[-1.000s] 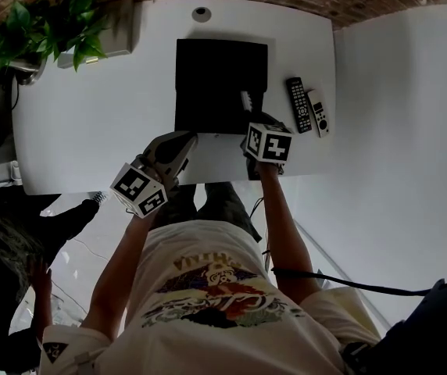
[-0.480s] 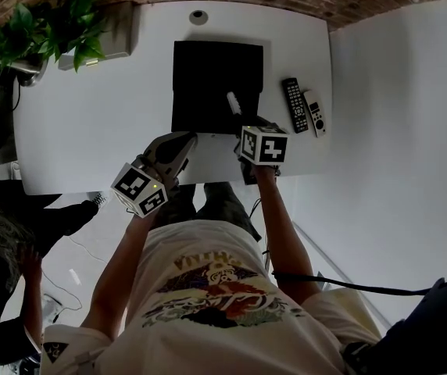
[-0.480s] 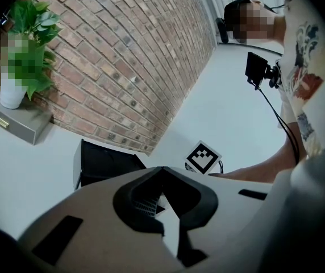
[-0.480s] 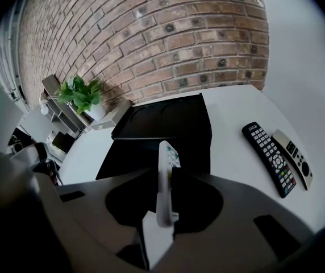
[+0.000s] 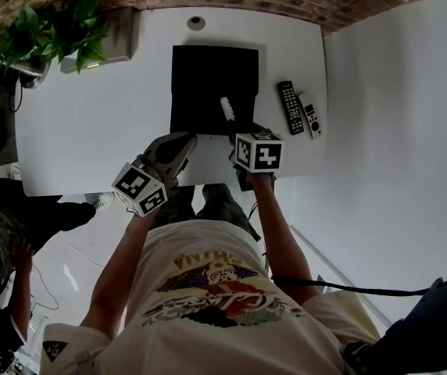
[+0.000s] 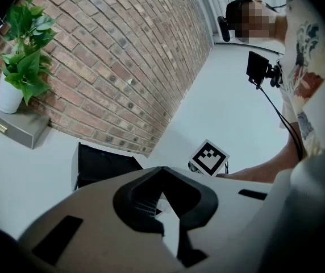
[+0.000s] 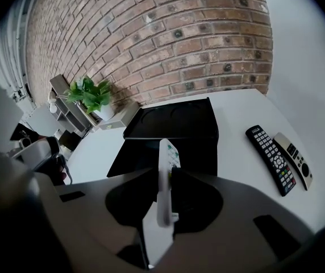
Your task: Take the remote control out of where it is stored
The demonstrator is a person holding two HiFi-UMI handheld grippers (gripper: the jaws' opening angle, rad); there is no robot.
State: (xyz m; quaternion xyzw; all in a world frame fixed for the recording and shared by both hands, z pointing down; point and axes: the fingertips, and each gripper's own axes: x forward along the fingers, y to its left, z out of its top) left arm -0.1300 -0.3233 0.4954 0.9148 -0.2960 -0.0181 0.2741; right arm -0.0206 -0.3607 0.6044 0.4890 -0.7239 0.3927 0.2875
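Note:
A slim white remote (image 5: 226, 108) stands on edge, and my right gripper (image 5: 237, 130) is shut on its lower half. It hangs over the near right part of the open black storage box (image 5: 208, 73) in the middle of the white table (image 5: 91, 123). In the right gripper view the white remote (image 7: 165, 175) sticks up between the pads of the right gripper (image 7: 169, 181), with the black box (image 7: 174, 121) behind it. My left gripper (image 5: 178, 143) rests at the table's near edge, left of the box, with its jaws together and nothing in them. The left gripper (image 6: 162, 178) faces the box.
A black remote (image 5: 289, 106) and a silver remote (image 5: 310, 116) lie side by side right of the box, also seen as black remote (image 7: 270, 158) and silver remote (image 7: 298, 159). A potted plant (image 5: 48, 30) on a grey box (image 5: 110, 41) stands back left. A brick wall runs behind.
My right gripper has carried the white remote to the left and a little upward above the box. The left gripper has stayed where it was.

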